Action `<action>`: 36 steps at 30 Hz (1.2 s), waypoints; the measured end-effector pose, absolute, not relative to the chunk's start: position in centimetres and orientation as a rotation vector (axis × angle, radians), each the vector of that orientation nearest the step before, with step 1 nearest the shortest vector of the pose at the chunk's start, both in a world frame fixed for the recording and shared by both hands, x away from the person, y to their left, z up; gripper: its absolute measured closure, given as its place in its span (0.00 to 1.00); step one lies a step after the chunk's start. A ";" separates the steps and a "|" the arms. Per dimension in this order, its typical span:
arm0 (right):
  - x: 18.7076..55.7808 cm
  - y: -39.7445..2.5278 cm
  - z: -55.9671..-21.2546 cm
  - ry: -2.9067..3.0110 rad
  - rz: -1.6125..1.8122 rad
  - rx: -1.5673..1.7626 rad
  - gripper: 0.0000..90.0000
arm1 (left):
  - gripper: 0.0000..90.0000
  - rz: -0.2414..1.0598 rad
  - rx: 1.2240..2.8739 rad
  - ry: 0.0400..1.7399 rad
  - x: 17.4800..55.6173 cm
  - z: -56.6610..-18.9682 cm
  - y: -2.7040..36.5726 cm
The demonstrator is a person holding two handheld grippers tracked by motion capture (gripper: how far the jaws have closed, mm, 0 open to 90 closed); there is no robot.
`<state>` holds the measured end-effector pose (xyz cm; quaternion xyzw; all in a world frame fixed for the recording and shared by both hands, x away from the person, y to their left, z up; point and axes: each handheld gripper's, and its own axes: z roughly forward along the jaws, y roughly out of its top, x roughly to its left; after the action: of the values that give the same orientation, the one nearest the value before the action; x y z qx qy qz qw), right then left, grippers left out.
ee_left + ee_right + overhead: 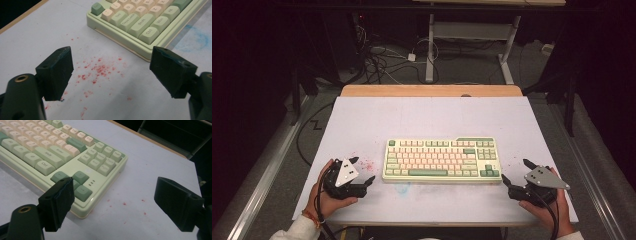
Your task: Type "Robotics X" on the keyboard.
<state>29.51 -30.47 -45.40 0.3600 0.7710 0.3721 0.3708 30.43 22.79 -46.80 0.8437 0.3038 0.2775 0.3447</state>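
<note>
Flanking the keyboard (441,159), both grippers are standing wide open and empty.
The keyboard is lying flat mid-bench (362,120), untouched; the left gripper (360,172) and right gripper (517,172) are sitting just beside its ends, so contact, grasp and any move are judged outstanding.

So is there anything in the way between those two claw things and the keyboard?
Nothing visible. The left gripper and right gripper sit open on either side of the keyboard, with just bare table and some red specks between.
</note>
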 end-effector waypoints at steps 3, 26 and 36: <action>29.5 -30.5 -45.4 1.976 0.956 0.924 0.19 | 0.20 0.719 2.191 0.790 30.4 -46.8 22.8; 30.6 -28.3 -43.1 2.160 1.052 0.836 0.97 | 0.20 0.724 2.208 0.784 30.0 -46.9 22.7; 33.0 -25.0 -42.7 2.273 1.032 0.776 1.00 | 0.20 0.721 2.214 0.781 30.0 -47.0 22.7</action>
<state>32.97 -25.00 -42.74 0.2867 0.8394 0.3813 0.2606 30.00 22.74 -46.96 0.8490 0.2995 0.2766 0.3362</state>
